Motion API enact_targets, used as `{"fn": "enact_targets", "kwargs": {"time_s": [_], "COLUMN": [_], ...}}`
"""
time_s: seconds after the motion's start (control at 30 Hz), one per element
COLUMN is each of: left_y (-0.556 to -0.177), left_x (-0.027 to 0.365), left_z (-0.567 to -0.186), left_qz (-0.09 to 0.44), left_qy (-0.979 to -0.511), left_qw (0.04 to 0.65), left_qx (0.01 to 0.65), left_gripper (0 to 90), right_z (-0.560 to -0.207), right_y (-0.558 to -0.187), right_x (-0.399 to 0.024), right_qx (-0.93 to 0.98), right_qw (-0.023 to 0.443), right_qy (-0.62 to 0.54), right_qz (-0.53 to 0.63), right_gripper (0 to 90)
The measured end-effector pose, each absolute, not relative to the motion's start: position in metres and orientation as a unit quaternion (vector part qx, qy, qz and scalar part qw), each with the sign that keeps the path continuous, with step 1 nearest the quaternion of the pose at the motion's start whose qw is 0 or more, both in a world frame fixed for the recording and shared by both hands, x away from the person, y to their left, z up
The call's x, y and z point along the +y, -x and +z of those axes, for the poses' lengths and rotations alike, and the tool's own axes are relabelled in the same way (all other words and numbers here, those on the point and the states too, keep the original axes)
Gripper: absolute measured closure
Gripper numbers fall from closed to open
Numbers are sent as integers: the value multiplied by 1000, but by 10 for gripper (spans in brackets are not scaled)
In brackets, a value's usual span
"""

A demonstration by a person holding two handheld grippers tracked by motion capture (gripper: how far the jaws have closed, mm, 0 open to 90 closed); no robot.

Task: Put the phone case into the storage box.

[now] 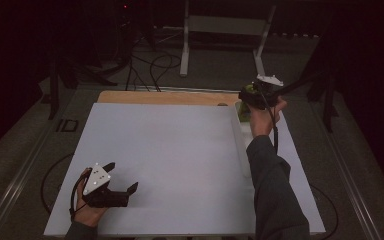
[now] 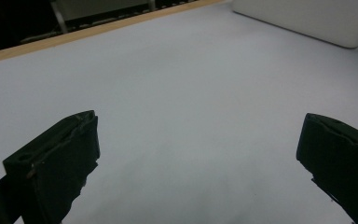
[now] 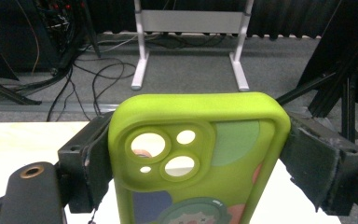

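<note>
A lime green phone case [image 3: 200, 186] with camera cut-outs and a cartoon print stands between the black jaws of my right gripper [image 3: 201, 144], whose pads press on its two long sides. In the high view that right gripper [image 1: 247, 97] is held up over the far right corner of the white table top [image 1: 170, 150], and the green phone case [image 1: 242, 113] shows just below it. Near the front left corner my left gripper [image 1: 124, 175] rests low over the white surface. Its jaws stand wide apart in the left gripper view [image 2: 198, 144], with nothing between them.
A white rounded tray or box [image 2: 307, 18] lies along the right side of the table [image 1: 241, 150]. A wooden strip [image 1: 165, 96] edges the far side. Beyond it a white metal stand [image 1: 225, 25] and loose cables [image 1: 152, 65] sit on the dark floor.
</note>
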State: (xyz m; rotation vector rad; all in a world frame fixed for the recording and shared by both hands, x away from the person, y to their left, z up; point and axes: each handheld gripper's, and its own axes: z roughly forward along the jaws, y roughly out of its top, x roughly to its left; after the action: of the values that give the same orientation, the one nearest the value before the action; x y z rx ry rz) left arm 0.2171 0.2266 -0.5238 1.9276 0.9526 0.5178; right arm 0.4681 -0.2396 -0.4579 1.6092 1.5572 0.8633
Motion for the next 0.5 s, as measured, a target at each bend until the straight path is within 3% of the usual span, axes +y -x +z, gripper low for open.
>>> {"fn": "enact_targets", "kwargs": {"time_s": [0.5], "left_y": [-217], "left_x": [227], "left_z": [-523], "left_qz": [208], "left_qy": [-778], "left_qw": [452], "left_qx": [384], "left_gripper": [0], "right_z": [-469], "right_y": [-477], "right_x": [-242], "right_qx": [609], "right_qw": [360], "right_qy": [-630], "right_qz": [319], "right_gripper": [161]}}
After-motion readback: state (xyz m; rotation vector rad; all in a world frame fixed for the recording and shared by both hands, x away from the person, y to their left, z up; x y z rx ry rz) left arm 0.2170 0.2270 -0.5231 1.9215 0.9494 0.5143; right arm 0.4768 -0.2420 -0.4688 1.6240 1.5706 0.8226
